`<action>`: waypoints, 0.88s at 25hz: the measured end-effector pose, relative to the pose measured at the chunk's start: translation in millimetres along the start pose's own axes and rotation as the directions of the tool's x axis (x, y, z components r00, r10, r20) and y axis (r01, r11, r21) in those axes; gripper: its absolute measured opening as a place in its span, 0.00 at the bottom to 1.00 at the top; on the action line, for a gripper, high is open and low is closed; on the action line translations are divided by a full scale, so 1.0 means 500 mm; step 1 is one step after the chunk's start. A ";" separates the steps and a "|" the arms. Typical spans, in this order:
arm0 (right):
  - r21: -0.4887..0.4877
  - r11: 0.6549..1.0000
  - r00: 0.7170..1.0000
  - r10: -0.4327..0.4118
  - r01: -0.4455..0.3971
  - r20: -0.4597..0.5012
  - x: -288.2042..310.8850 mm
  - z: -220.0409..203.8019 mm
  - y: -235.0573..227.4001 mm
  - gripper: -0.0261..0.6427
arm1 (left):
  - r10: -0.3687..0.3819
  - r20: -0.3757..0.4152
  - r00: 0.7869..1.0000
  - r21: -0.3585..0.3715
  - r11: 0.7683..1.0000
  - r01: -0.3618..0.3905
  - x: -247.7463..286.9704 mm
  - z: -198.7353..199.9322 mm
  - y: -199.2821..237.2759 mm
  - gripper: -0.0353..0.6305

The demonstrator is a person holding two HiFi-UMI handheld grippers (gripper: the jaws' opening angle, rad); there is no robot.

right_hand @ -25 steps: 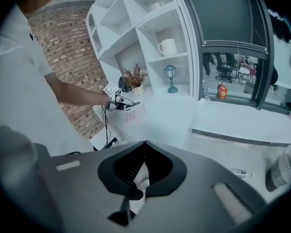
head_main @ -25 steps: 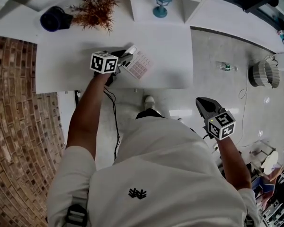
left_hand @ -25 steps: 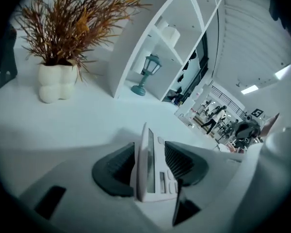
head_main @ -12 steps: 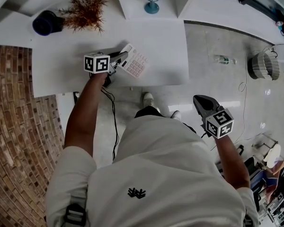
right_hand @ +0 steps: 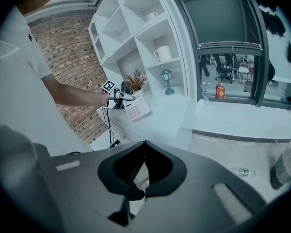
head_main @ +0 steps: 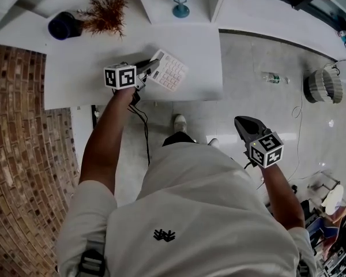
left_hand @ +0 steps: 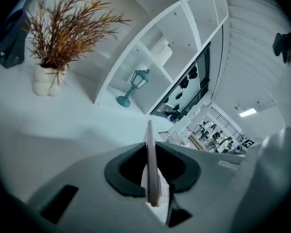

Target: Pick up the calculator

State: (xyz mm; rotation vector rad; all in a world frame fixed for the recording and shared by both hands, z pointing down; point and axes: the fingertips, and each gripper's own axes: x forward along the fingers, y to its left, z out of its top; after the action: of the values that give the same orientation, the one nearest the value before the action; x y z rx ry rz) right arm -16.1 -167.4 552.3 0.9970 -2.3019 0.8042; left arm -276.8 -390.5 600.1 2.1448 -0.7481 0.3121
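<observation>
Open tabletop [head_main: 75, 79]; plant [head_main: 106, 13], shelf [head_main: 161, 15] behind.

Home-style study corner: a white desk [head_main: 202, 51] stands against white cubby shelves [right_hand: 136, 28] holding a mug [right_hand: 163, 53] and a lantern [right_hand: 167, 80], with a dried plant [left_hand: 63, 28], a brick wall [right_hand: 68, 47] and a large window [right_hand: 218, 21].

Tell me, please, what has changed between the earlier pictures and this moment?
The left gripper has just been closing its jaws and now clamps one edge of the calculator, which has shifted a little across the white table and looks tilted up from it. The right gripper, jaws together and empty, hangs low at the person's side as before. The dried plant and blue lantern have not moved.
</observation>
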 end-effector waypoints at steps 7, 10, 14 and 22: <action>-0.019 1.000 1.000 0.020 -0.019 0.022 -0.060 -0.030 -0.017 0.06 | -0.008 0.040 0.999 0.031 0.999 0.007 0.013 0.019 -0.140 0.14; -0.022 0.999 0.999 0.029 -0.028 0.030 -0.088 -0.044 -0.025 0.06 | -0.011 0.064 0.998 0.039 0.999 0.008 0.013 0.023 -0.198 0.14; -0.017 0.999 0.998 0.045 -0.044 0.033 -0.125 -0.074 -0.031 0.06 | 0.013 0.089 0.996 0.047 0.999 -0.017 0.010 0.016 -0.257 0.14; -0.024 0.996 0.995 0.087 -0.086 0.046 -0.180 -0.137 -0.029 0.06 | 0.029 0.144 0.989 0.032 0.999 -0.034 -0.008 -0.010 -0.379 0.14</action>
State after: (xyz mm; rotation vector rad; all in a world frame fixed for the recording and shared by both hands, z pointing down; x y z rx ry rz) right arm 63.7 -86.2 546.8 0.9216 -2.4025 0.7963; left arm -164.5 -293.1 482.2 2.2068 -0.8648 0.1902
